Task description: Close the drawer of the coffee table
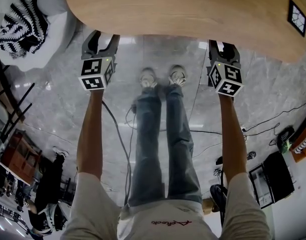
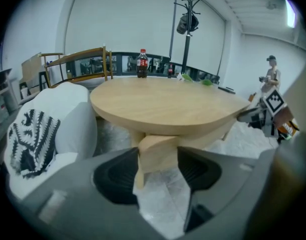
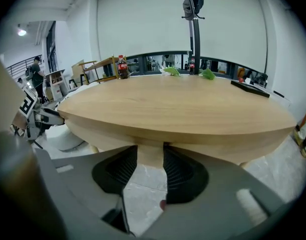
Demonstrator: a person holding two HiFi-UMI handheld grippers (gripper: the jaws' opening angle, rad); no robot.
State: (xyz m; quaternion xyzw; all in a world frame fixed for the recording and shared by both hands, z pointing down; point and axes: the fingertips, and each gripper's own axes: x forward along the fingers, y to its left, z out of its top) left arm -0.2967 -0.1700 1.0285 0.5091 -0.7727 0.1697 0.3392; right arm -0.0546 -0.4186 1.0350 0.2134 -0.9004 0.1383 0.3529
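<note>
The oval light-wood coffee table [image 1: 183,9] fills the top of the head view. No drawer front shows from above; the tabletop hides whatever is under it. My left gripper [image 1: 100,35] and right gripper [image 1: 224,45] both reach the table's near edge, jaws apart. In the left gripper view the open left gripper [image 2: 158,169] frames a pale wooden part [image 2: 155,154] under the tabletop [image 2: 163,104]. In the right gripper view the open right gripper [image 3: 150,169] frames a wooden upright [image 3: 149,156] below the tabletop [image 3: 178,104]. I cannot tell whether either touches the wood.
A white seat with a black-and-white patterned cushion [image 1: 25,21] stands left of the table. A cola bottle [image 2: 142,64], green items [image 3: 208,74] and a dark flat object [image 3: 250,89] sit on the far side of the top. Cables [image 1: 120,134] trail over the marble floor. A person [image 2: 270,76] stands far off.
</note>
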